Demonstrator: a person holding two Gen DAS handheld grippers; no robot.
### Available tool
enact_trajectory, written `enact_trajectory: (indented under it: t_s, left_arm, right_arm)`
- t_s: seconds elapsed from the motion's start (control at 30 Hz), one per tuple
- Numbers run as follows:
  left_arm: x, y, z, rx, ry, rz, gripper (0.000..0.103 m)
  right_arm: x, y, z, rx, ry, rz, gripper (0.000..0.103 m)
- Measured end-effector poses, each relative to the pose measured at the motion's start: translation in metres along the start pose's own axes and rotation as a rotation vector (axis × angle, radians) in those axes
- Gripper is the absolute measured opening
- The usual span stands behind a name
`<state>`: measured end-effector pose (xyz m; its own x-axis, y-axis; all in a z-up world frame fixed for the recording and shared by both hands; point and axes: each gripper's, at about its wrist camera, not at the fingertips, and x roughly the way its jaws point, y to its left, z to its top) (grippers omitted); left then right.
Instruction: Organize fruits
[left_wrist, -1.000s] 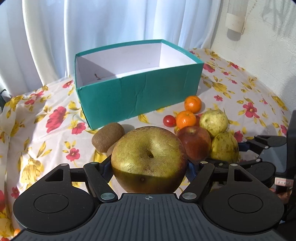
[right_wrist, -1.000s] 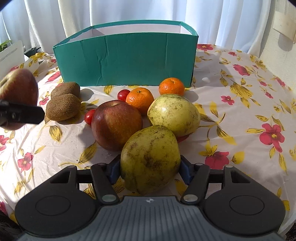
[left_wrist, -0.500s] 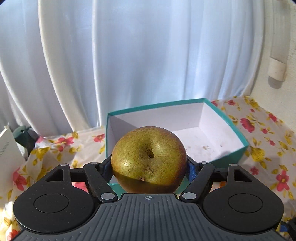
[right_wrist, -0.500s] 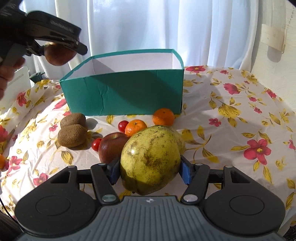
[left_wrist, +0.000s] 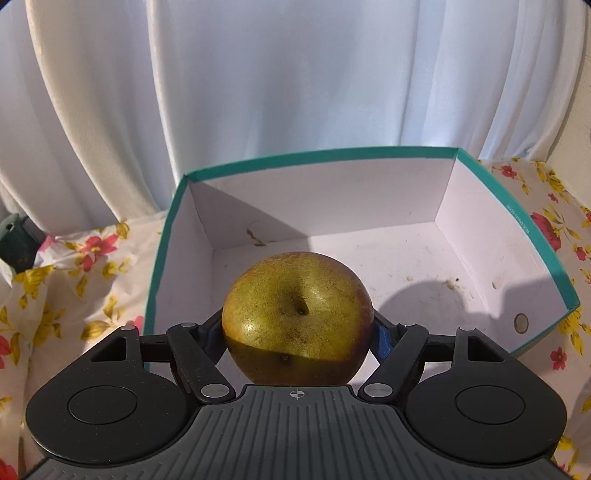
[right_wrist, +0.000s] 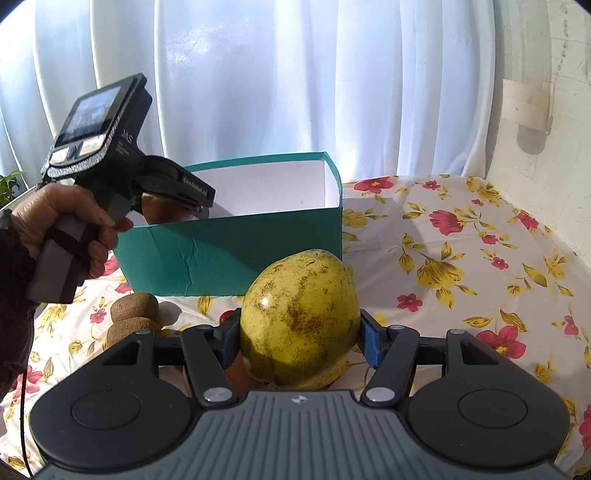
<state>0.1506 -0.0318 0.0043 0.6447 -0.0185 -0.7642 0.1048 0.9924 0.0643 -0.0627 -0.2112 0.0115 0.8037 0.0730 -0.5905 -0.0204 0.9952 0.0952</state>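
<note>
My left gripper (left_wrist: 297, 332) is shut on a golden-brown apple (left_wrist: 297, 314) and holds it over the left part of the open teal box (left_wrist: 535, 251), whose white inside holds no fruit. In the right wrist view the left gripper (right_wrist: 173, 201) hangs at the box's (right_wrist: 236, 251) left end with the apple (right_wrist: 153, 210) partly hidden. My right gripper (right_wrist: 299, 339) is shut on a yellow-green speckled pear (right_wrist: 299, 317), lifted above the table in front of the box. Two kiwis (right_wrist: 135, 314) lie at the left below the box.
The round table has a floral cloth (right_wrist: 461, 258). White curtains (right_wrist: 295, 74) hang behind the box, and a white wall (right_wrist: 554, 110) stands at the right. Other fruits are mostly hidden under the pear and my right gripper.
My left gripper has carried the apple up from the table to over the box. My right gripper has lifted the pear off the table and raised it higher.
</note>
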Motion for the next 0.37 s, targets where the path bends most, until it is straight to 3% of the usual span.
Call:
enact_trajectory:
  t_s: [0.37]
  left_arm:
    - [0.043, 0.003, -0.006, -0.066, 0.131, -0.016, 0.078]
  right_arm:
    - [0.006, 0.001, 0.019, -0.018, -0.048, -0.001, 0.062]
